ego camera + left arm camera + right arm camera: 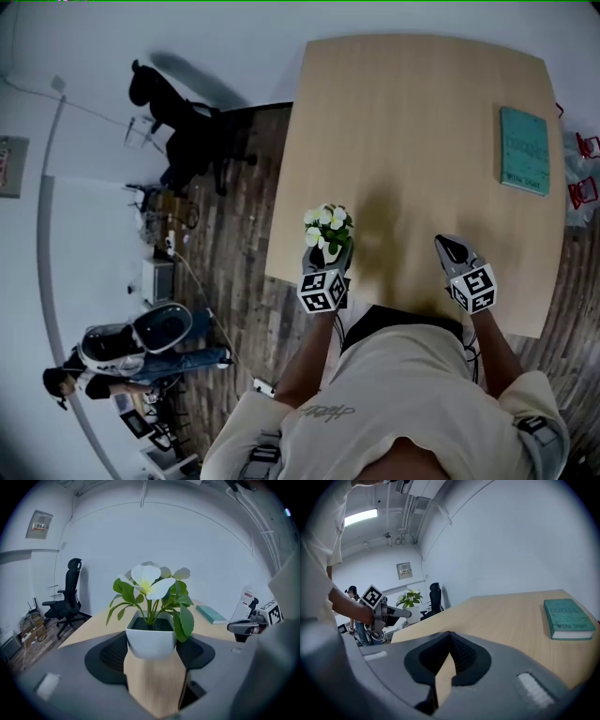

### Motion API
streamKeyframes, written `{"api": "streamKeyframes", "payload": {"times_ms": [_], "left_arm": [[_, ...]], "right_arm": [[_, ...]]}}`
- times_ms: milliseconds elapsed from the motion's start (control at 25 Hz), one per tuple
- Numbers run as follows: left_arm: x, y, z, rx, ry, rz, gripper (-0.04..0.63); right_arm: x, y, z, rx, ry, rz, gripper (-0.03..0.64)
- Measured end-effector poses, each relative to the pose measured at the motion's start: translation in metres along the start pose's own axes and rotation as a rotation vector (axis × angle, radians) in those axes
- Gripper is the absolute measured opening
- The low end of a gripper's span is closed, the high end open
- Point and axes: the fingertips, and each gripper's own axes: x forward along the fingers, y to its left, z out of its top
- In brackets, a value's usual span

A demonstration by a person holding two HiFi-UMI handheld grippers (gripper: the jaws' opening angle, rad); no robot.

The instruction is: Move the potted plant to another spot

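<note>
The potted plant, white flowers and green leaves in a small white pot, sits between the jaws of my left gripper, which is shut on the pot's sides. It hangs over the front left part of the wooden table. The right gripper view shows the plant off to the left. My right gripper hovers over the table's front edge to the right, shut and empty, its pads meeting at the tip.
A teal book lies at the table's far right. A black office chair stands left of the table on the wood floor. A person sits low at the left among cables and gear.
</note>
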Motion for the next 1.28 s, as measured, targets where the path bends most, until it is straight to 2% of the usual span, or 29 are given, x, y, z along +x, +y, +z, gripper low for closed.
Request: {"api": "streamKeyframes", "payload": {"times_ms": [400, 640, 800, 920, 1280], "left_arm": [[0.045, 0.003, 0.018, 0.046, 0.032, -0.07, 0.342], [0.074, 0.015, 0.021, 0.057, 0.023, -0.152, 0.344], [0.08, 0.034, 0.021, 0.07, 0.034, -0.21, 0.342], [0.079, 0.055, 0.021, 0.094, 0.055, -0.225, 0.342], [0.089, 0.112, 0.034, 0.131, 0.061, -0.255, 0.342]], "right_arm": [[0.005, -0.022, 0.002, 0.03, -0.015, -0.086, 0.003], [0.009, -0.021, -0.004, 0.048, -0.01, -0.181, 0.003], [0.015, 0.003, 0.007, 0.103, -0.044, -0.261, 0.003], [0.029, 0.028, 0.017, 0.115, -0.047, -0.298, 0.003], [0.082, 0.079, 0.045, 0.054, -0.021, -0.335, 0.003]]}}
